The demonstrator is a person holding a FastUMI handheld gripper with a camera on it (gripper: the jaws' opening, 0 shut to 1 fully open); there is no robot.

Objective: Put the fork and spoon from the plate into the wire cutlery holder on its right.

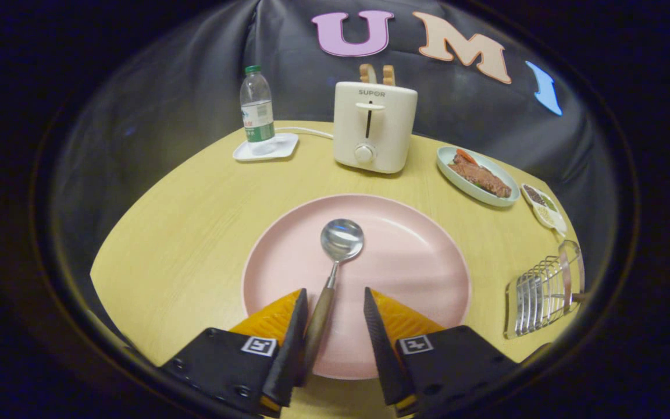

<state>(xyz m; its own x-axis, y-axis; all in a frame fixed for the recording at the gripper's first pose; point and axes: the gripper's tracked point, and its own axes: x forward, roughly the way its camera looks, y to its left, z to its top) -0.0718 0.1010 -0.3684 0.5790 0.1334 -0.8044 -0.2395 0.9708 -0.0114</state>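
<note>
We are looking forward along the gripper [335,302], which is hovering low over the near edge of the pink plate [416,273] and tilting down toward it. Its jaws are standing apart, with nothing clamped. The spoon [335,262] is lying on the plate, its bowl pointing away from us and its wooden handle running back between the jaws, lying close against the left one; whether they are touching we cannot tell. The wire cutlery holder [541,294] is sitting on the counter [184,233] to the right of the plate, something slim is standing in it. Beyond the plate we are seeing a white toaster [374,125], a water bottle [257,105] on a small tray [265,148], and a dish of food [477,174].
</note>
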